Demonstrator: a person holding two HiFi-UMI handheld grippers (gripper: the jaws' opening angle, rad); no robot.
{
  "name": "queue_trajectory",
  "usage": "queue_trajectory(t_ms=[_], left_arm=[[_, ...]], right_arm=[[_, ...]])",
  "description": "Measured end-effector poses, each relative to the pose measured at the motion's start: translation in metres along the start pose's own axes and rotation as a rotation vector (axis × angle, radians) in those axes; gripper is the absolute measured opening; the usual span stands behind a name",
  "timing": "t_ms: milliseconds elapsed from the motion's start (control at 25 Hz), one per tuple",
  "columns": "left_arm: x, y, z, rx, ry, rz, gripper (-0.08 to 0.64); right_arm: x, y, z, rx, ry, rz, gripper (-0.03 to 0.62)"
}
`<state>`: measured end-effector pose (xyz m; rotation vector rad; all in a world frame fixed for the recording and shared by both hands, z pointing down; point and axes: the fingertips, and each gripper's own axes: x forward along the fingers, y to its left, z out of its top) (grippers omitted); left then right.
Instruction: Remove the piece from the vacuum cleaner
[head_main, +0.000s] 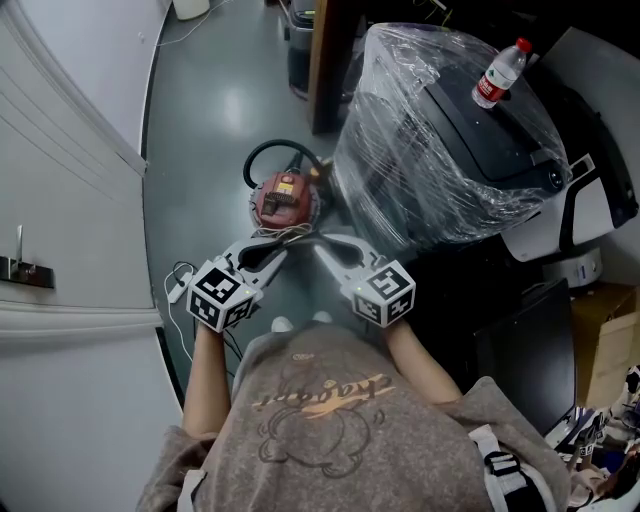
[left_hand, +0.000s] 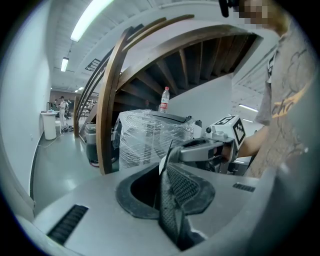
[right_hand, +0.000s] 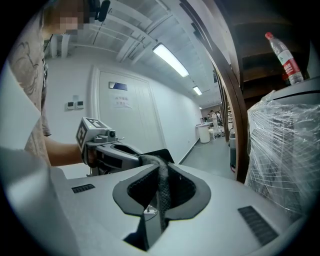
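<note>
The red vacuum cleaner (head_main: 285, 198) stands on the grey floor, its black hose (head_main: 262, 152) looped behind it. Both grippers hover just above its near side, tips almost meeting. My left gripper (head_main: 283, 256) has its jaws closed on a thin dark flat piece (right_hand: 161, 154). That piece shows edge-on as a pale sliver (left_hand: 163, 162) in the left gripper view. My right gripper (head_main: 322, 247) points at the same spot, pads pressed together, with nothing that I can make out between them. Each gripper view looks straight at the other gripper, the left gripper (right_hand: 142, 159) close in.
A large machine wrapped in clear plastic (head_main: 450, 140) stands at the right, a water bottle (head_main: 500, 72) on top. A wooden post (head_main: 322, 60) rises behind the vacuum. White doors (head_main: 70, 200) line the left, and a cable (head_main: 180, 285) lies on the floor.
</note>
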<state>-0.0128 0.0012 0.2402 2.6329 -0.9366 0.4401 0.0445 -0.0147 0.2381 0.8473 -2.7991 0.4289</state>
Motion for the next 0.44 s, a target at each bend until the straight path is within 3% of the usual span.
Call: queue_trajectory(t_ms=[440], left_arm=[[-0.0044, 0.0028, -0.006, -0.017, -0.004, 0.003, 0.048]], right_arm=[[0.0049, 0.0044, -0.0032, 0.003, 0.011, 0.019, 0.041]])
